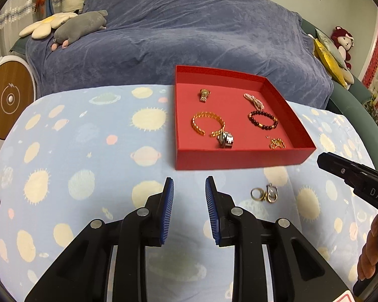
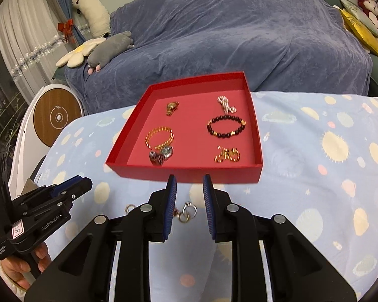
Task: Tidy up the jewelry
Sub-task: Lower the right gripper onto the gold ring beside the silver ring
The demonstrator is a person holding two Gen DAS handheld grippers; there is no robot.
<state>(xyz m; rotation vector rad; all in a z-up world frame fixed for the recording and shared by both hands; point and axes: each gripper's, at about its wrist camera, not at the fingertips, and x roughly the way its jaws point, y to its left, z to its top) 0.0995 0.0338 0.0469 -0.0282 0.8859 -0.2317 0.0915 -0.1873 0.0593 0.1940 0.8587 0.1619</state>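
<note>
On the far left, past the table edge, a round white stand with a wooden disc [image 2: 55,117] is next to the sofa covered by a blue blanket [image 2: 239,30], where a grey plush animal [image 2: 108,50] lies on a flower cushion [image 1: 48,24]. The table wears a light blue cloth with planets and suns [image 1: 88,151]. The left gripper [image 1: 189,193] hovers over bare cloth with its jaws open at a middle width and nothing between them; in the right wrist view it appears at the lower left, but there I cannot tell the gap. Just to the right of it, a small cluster of rings [image 1: 264,194] lies on the cloth, near the front wall of the red tray [image 1: 239,157] but apart from it. In the tray a gold watch [image 1: 204,95] lies at the back left, a gold bangle [image 1: 208,124] is in front of it, and a silver piece [image 1: 225,139] touches the bangle's near end. On the tray's right side there are a pearl piece [image 1: 254,100] at the back, a dark bead bracelet [image 1: 262,122] in the middle, and a gold chain [image 1: 277,143] at the front. The right gripper [image 2: 189,196] is low over the rings, its jaws open at a middle width, with several rings on the cloth between them and one ring [image 2: 129,208] outside to the left. It holds nothing.
</note>
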